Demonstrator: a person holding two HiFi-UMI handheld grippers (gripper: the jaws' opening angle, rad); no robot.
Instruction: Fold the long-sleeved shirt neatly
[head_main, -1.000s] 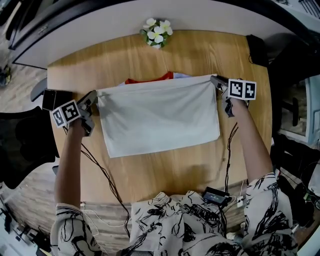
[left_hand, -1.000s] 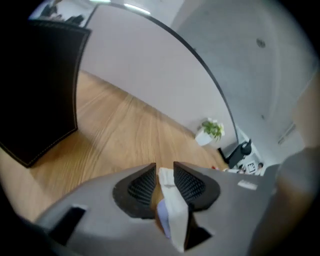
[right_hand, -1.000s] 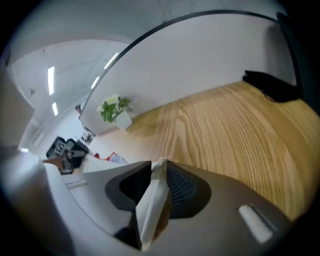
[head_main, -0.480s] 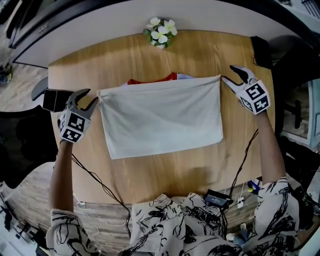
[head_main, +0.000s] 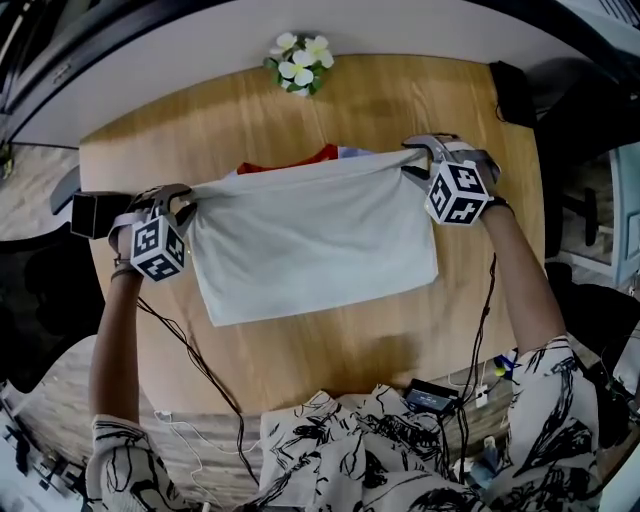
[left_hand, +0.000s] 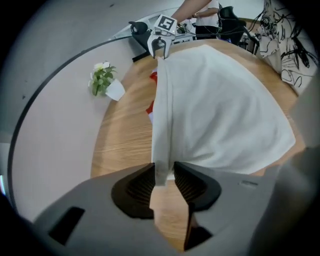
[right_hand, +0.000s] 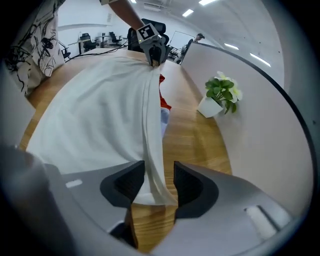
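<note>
Smooth wooden table (head_main: 330, 350) under soft white shirt (head_main: 310, 240), folded flat into a rectangle. Pinched at its two far corners by left gripper (head_main: 183, 198) and right gripper (head_main: 417, 157), jaws just closing, far edge pulled tight.

Bare table (head_main: 330, 345) on my side of the shirt (head_main: 315, 240) gives me free passage. Flower pot (head_main: 298, 65) guards the far edge, black box (head_main: 92, 213) the left, cables (head_main: 200, 362) clutter the near edge.

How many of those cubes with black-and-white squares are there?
2. One cube is on the left gripper, the other cube on the right gripper. Both grippers' jaws have just been closing, with the shirt's far corners between them. None seems hidden.
</note>
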